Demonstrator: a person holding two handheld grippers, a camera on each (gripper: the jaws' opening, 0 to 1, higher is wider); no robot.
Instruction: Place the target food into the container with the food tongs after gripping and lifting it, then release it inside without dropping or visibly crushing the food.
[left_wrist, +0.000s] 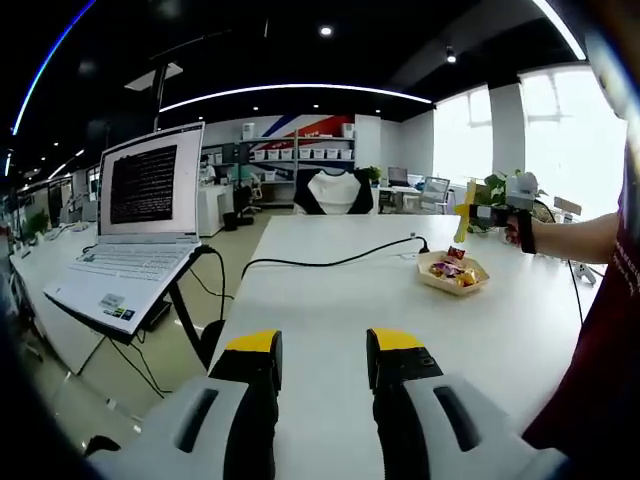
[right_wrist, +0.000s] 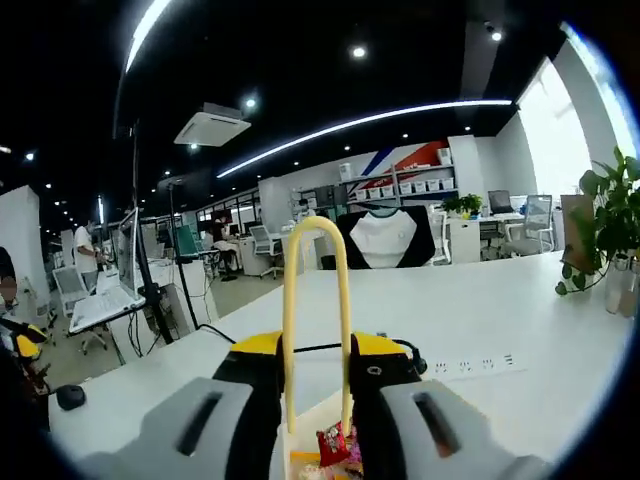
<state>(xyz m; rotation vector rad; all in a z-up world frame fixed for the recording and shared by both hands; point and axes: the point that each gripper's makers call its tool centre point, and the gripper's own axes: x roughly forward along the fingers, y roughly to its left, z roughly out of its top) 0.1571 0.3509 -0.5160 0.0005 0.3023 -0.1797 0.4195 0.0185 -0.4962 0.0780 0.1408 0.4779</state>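
The container (right_wrist: 325, 460) of snacks is cut off by the right gripper view's bottom edge.

No text can be read: ahead and to the left of the left gripper (left_wrist: 322, 352), the laptop screen (left_wrist: 144, 183) shows lines of light writing too small to make out, and the sticker on the laptop's palm rest (left_wrist: 116, 311) is also too blurred.

The left gripper (left_wrist: 322, 372) hovers with its yellow-tipped jaws parted, nothing between them. The right gripper (right_wrist: 316, 385) is clamped on the yellow tongs (right_wrist: 316, 300) (loop end upward), carried on an outstretched forearm (left_wrist: 578, 238).
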